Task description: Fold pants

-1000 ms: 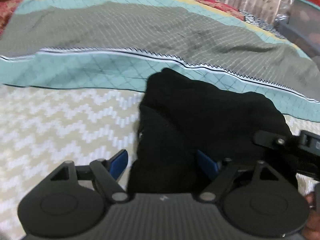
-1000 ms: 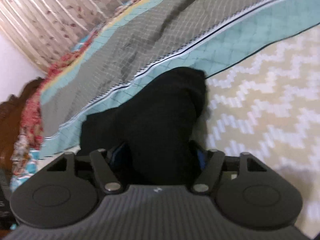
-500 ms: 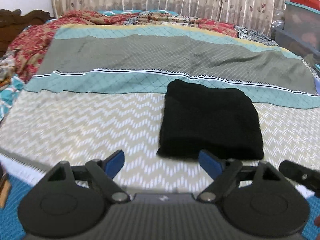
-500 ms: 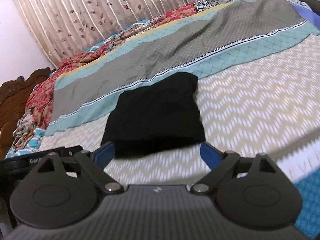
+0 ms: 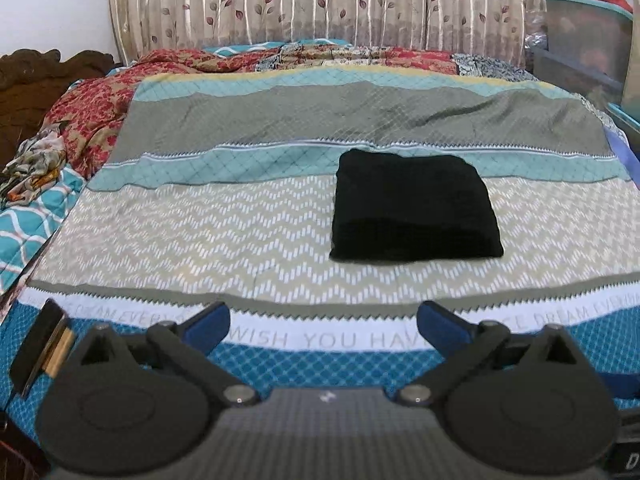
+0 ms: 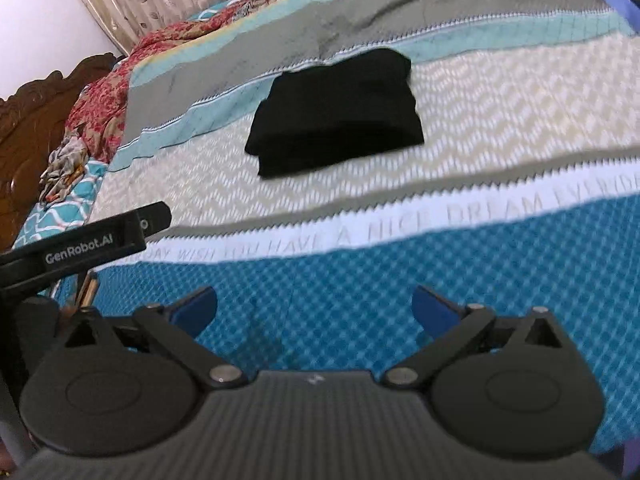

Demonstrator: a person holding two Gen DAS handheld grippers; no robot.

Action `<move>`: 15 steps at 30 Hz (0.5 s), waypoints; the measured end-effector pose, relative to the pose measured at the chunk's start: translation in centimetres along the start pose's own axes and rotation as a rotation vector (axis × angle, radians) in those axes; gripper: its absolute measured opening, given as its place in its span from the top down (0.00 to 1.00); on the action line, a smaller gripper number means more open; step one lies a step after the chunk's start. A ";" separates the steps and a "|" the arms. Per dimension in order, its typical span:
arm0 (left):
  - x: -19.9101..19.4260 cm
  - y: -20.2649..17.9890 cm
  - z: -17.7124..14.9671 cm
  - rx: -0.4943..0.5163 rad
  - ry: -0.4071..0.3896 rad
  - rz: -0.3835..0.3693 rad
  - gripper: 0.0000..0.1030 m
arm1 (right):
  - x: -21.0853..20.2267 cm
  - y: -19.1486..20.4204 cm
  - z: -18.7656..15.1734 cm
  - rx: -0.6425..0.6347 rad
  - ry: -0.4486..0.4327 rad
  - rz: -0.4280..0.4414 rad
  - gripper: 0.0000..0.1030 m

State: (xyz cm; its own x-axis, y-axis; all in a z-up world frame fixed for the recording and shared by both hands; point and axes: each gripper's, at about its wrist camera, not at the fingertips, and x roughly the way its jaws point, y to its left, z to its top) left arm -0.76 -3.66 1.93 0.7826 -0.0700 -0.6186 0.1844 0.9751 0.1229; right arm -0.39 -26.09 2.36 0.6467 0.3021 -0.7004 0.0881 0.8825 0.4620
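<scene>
The black pants (image 5: 414,208) lie folded into a compact rectangle on the patterned bedspread (image 5: 200,224), right of centre in the left wrist view. They also show in the right wrist view (image 6: 340,112), further up the bed. My left gripper (image 5: 323,326) is open and empty, well back from the pants over the bed's near edge. My right gripper (image 6: 314,306) is open and empty, also well short of the pants. Part of the left gripper's body (image 6: 80,248) shows at the left of the right wrist view.
A crumpled red floral blanket (image 5: 92,112) lies at the bed's left and far side. A dark wooden headboard (image 6: 36,120) stands at the left. Curtains (image 5: 320,0) hang behind the bed. Plastic storage boxes (image 5: 584,40) stand at the right.
Both grippers let go of the pants, opened wide and pulled back toward the bed's near edge. The pants now lie folded flat on the bedspread.
</scene>
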 end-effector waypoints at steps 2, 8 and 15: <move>-0.3 0.2 -0.6 -0.001 0.006 -0.001 0.00 | -0.3 0.0 -0.5 -0.009 -0.004 -0.014 0.00; -0.4 0.3 -2.1 -0.004 0.029 0.021 0.00 | -0.1 0.3 -1.3 -0.034 -0.012 -0.046 0.00; -0.3 0.8 -3.9 -0.033 0.066 0.042 0.00 | 0.9 1.8 -2.6 -0.039 0.005 -0.080 0.00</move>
State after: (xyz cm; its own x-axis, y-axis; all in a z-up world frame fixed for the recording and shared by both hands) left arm -3.14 -2.07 -0.84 0.7480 -0.0161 -0.6634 0.1316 0.9835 0.1244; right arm -1.56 -23.32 1.13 0.6347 0.2322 -0.7371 0.1095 0.9172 0.3832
